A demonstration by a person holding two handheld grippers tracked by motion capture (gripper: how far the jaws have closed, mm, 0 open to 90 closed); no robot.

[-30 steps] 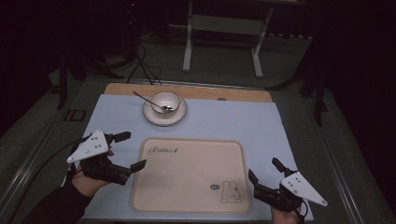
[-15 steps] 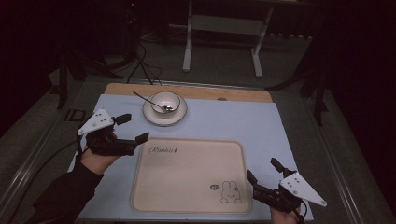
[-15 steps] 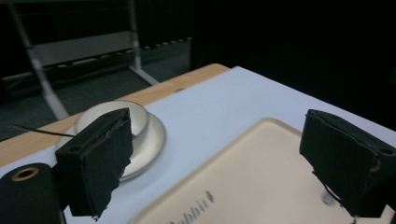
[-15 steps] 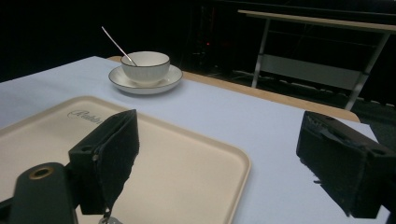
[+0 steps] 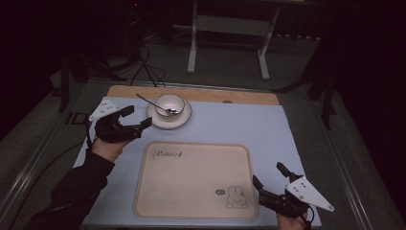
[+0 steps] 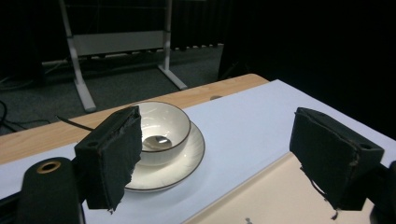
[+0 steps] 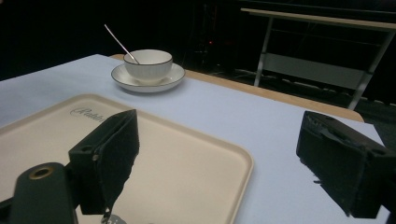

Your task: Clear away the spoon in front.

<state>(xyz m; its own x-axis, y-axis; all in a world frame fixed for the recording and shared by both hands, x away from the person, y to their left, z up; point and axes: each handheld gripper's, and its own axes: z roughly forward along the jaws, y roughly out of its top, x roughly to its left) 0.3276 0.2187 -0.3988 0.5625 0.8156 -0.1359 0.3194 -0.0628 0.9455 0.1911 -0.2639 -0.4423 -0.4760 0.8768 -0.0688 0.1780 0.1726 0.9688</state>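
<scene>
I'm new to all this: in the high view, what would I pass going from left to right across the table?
Left gripper → saucer holding the bowl and spoon → tray → right gripper.

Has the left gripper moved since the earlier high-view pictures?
Yes. The left gripper has moved up the picture from beside the cream rabbit tray toward the white saucer, jaws closing slightly, nothing between them.

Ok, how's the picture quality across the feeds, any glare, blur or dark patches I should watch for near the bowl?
High view: dim and soft, room beyond the table almost black, yet the bowl and spoon read clearly. Left gripper view: the bowl is sharp, with a bright reflection off the spoon's head inside it; the near pads look soft. Right gripper view: the tray is evenly lit, without glare, background dark.
</scene>
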